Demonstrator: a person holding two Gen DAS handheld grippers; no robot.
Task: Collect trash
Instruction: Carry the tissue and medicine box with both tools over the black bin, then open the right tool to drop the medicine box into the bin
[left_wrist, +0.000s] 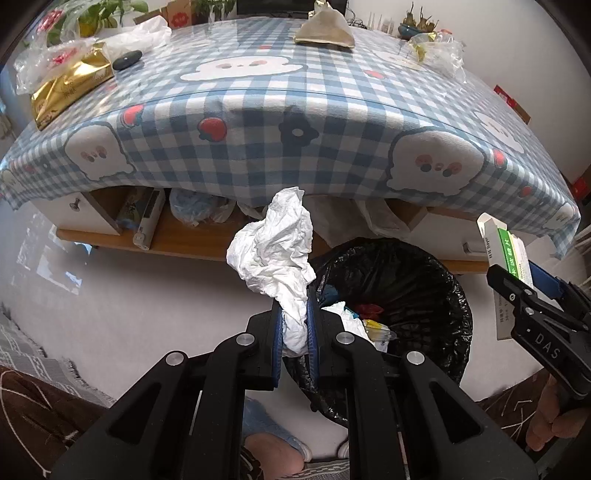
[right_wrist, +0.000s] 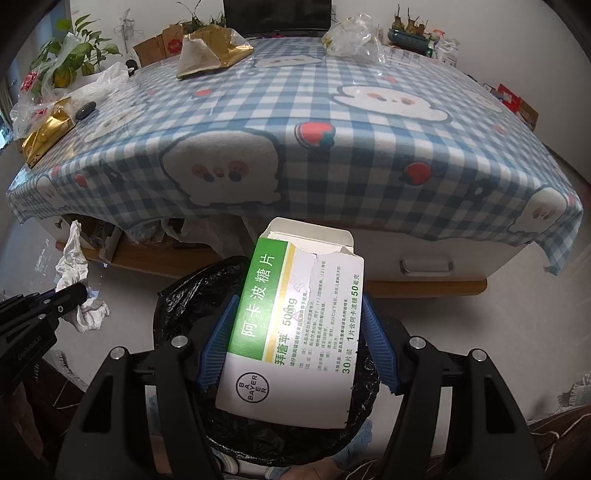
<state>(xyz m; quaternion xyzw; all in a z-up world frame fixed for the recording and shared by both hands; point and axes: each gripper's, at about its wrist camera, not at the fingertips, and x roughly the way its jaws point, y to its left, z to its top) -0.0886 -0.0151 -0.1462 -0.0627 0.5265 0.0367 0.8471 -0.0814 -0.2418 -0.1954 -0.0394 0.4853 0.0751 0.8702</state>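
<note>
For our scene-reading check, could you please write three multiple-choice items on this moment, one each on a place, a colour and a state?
1. Where is the black-lined round trash bin?
A. on the checked tablecloth
B. on the floor before the table
C. on the wooden shelf

2. What colour is the band on the white cardboard medicine box?
A. green
B. red
C. purple

3. The left gripper is:
A. open and empty
B. shut on the crumpled white tissue
C. shut on a bottle

Answers: B, the bin stands on pale floor; A, green band with white characters; B, pads pinch the tissue.

Blue-white checked tablecloth (left_wrist: 332, 92); black bin liner (left_wrist: 424, 280); green-white box (right_wrist: 295, 317)
</note>
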